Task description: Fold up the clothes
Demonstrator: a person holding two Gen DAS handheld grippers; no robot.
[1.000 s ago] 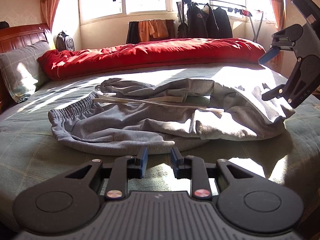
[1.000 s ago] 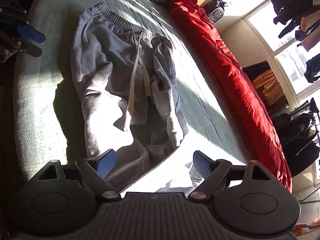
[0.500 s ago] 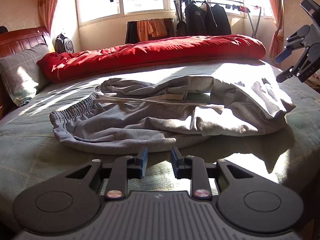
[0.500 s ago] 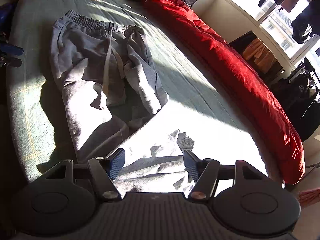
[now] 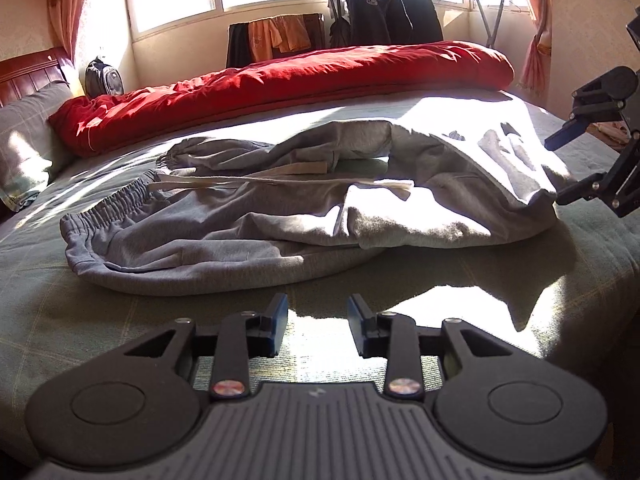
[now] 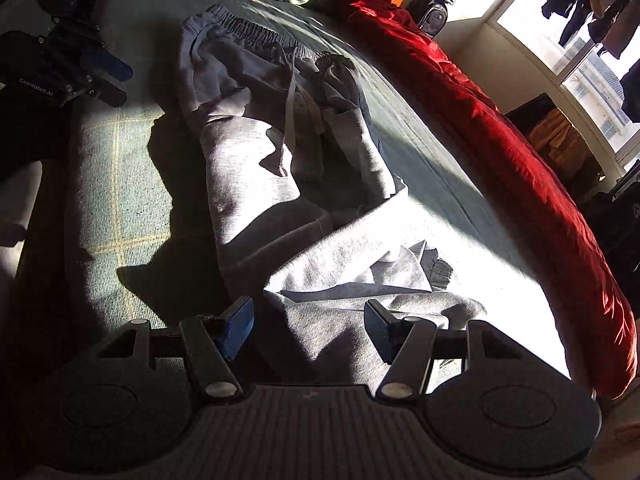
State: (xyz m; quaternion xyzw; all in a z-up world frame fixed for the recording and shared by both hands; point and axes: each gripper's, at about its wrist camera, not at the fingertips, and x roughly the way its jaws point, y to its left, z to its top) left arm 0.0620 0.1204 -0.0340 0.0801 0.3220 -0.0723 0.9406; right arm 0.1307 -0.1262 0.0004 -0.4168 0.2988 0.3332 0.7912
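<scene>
Grey sweatpants (image 5: 240, 236) lie crumpled across the green checked bed (image 5: 80, 320), waistband to the left and white drawstrings on top. My left gripper (image 5: 318, 328) hovers open over bare sheet just short of the pants' near edge, with nothing between its fingers. From the right wrist view it sits apart from the waistband, at the bed's side (image 6: 116, 82). My right gripper (image 6: 308, 330) is open, and the sunlit leg end of the sweatpants (image 6: 344, 280) lies between its blue pads. In the left wrist view its lower finger (image 5: 576, 192) touches the lifted cloth edge.
A rolled red quilt (image 5: 300, 80) runs along the far side of the bed. A grey pillow (image 5: 24, 140) and wooden headboard (image 5: 32, 72) are at the left. Behind stand a backpack (image 5: 102, 80), a clothes rack with dark jackets (image 5: 392, 12) and windows.
My right gripper has dropped from above the bed down to the pants' leg end, and its jaws have narrowed somewhat. The left gripper has opened slightly wider and hardly moved.
</scene>
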